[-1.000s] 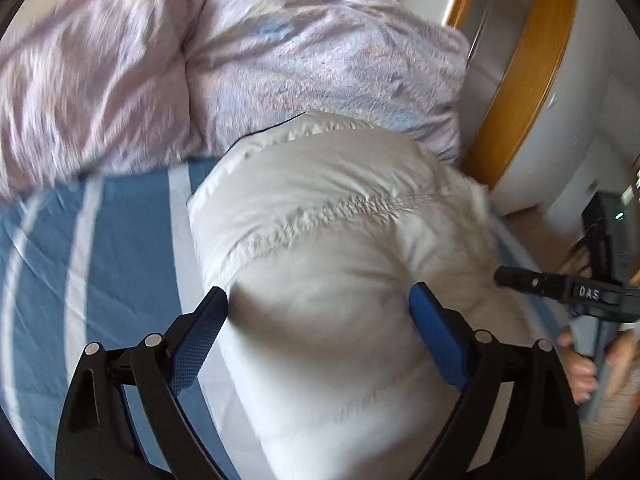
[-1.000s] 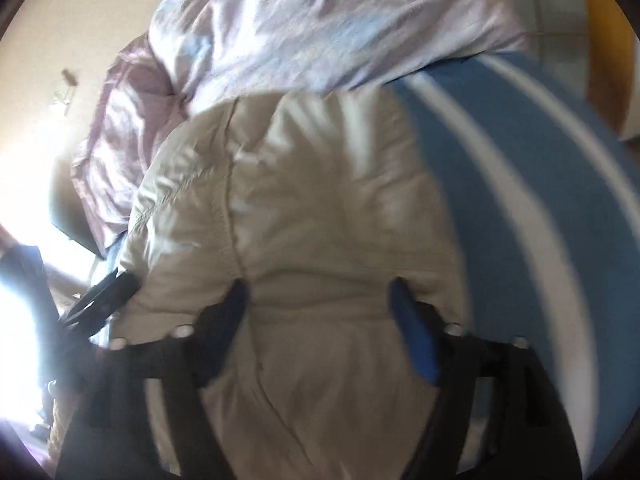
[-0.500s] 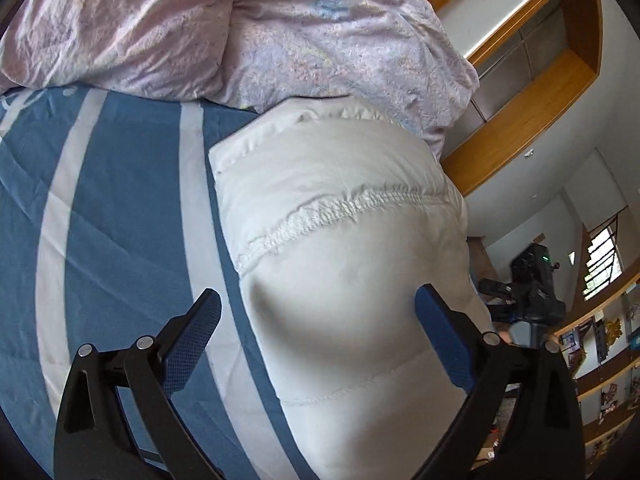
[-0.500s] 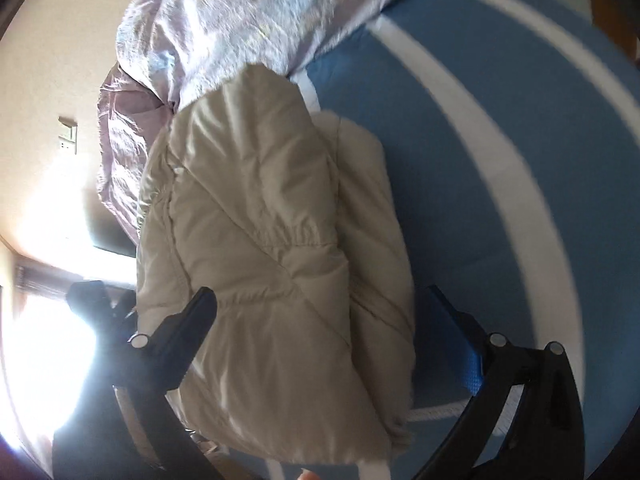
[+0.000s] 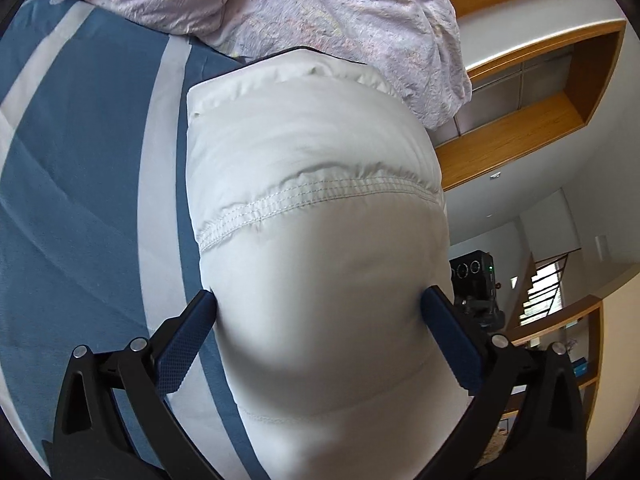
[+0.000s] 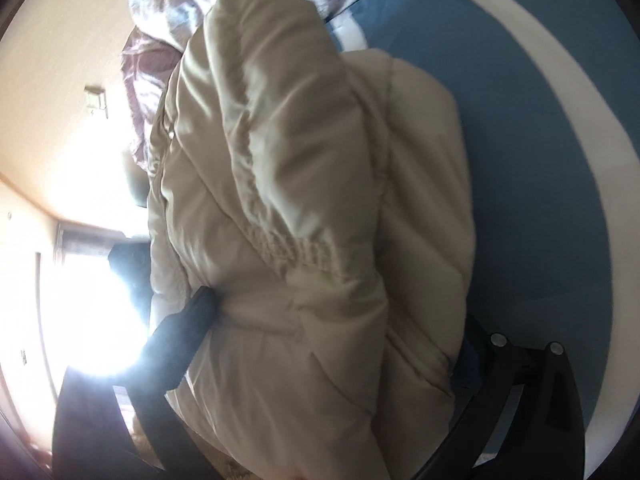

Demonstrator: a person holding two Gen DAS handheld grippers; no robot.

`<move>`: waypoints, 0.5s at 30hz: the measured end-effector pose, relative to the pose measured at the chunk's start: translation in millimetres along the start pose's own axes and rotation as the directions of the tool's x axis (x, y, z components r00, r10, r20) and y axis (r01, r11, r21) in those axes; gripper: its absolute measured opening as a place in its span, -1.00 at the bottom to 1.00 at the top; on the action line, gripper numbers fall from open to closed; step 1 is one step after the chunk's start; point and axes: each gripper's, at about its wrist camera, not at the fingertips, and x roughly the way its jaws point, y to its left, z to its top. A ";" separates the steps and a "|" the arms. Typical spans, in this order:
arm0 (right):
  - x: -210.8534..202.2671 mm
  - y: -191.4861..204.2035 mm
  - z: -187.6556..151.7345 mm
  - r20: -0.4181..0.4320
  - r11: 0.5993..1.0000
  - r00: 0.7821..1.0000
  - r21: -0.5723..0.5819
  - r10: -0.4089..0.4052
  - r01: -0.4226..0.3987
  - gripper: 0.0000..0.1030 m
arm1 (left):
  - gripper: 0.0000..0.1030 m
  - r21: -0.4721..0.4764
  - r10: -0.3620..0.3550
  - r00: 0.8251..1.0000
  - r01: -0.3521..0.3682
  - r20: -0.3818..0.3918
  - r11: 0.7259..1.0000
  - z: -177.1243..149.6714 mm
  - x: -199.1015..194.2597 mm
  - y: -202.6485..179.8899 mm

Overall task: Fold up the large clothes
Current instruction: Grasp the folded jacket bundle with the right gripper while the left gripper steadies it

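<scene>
Padded white jacket (image 5: 316, 216) lies bundled on the blue-and-white striped bed sheet (image 5: 80, 184), far end butting against the crumpled lilac duvet (image 5: 320, 12). Long axis runs straight away from both tools, toward the duvet; each wrist view looks down the bundle's length. Left gripper (image 5: 318, 312) straddles the near end: jaws spread wide, both blue pads pressing into the flanks of the bulge, fabric puffing between them, so it reads as squeezing the bundle's full width rather than pinching a layer. Right gripper (image 6: 332, 336) sits at the same near end from the other side; jacket (image 6: 304, 208) fills the gap, left finger dug into the side, right finger mostly hidden behind the fabric, so also clamped across the bulk, though the right-hand contact can't be confirmed. In the right view a folded-over panel rides on top of a lower layer, stacked along that same axis. Both tools look about equally near, gripping one end side by side. Judgement: fold is largely done; the next move turns on that axis, either pressing flat or rolling the near end forward toward the duvet. Risk: puffy fill springs back on release.
</scene>
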 end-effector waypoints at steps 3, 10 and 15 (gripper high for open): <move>10.9 9.1 4.0 -0.028 0.999 1.000 -0.047 0.009 -0.010 0.97 | 0.97 0.005 -0.009 1.000 0.009 -0.009 1.000 0.9 0.2 1.2; 31.0 25.6 11.4 -0.021 0.992 0.998 -0.105 0.066 -0.068 0.97 | 0.97 -0.003 -0.006 0.999 0.006 0.033 1.000 -3.9 1.9 3.8; 32.4 44.3 -2.6 0.040 0.982 0.996 -0.172 0.080 -0.072 0.79 | 0.91 0.026 0.011 0.999 -0.012 0.047 1.000 -6.7 1.6 -5.4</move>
